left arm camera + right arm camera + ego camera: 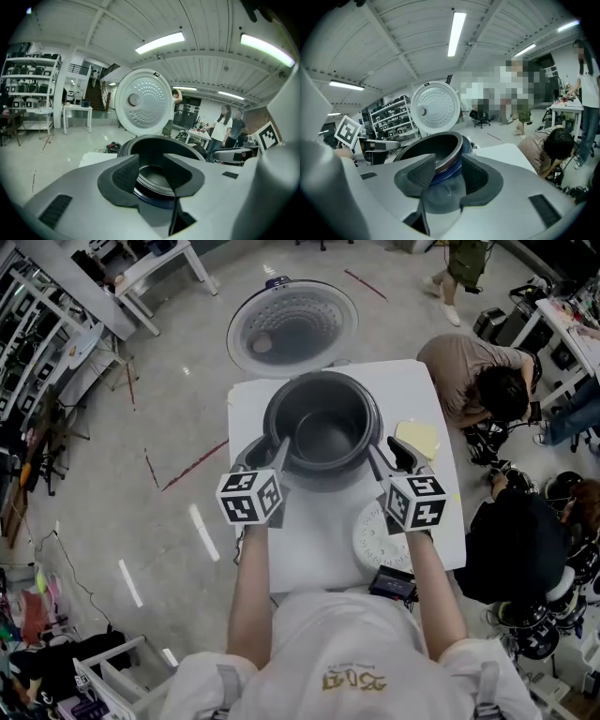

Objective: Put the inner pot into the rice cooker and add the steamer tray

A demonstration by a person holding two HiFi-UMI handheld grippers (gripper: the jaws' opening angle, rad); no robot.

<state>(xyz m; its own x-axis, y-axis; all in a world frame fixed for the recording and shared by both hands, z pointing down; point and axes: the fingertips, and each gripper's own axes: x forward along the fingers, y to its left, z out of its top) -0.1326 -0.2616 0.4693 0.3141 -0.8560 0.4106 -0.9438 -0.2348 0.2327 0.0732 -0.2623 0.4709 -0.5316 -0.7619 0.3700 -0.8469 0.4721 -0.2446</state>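
While the inner pot [323, 432] is seen seated in the rice cooker [373, 418], step one is judged done | left gripper [270, 454], right gripper [389, 457]: jaws held apart beside its rim, nothing grasped | steamer tray [380, 535], at 5 o'clock on the table [309, 549], is not yet added.

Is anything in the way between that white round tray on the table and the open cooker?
Nothing visible. The lid stands open, the inner pot inside the cooker looks empty, and the white tray lies right beside it.

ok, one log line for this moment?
pot: in cooker | lid: open | left gripper: open, by pot rim | right gripper: open, by pot rim | steamer tray: on table, untouched
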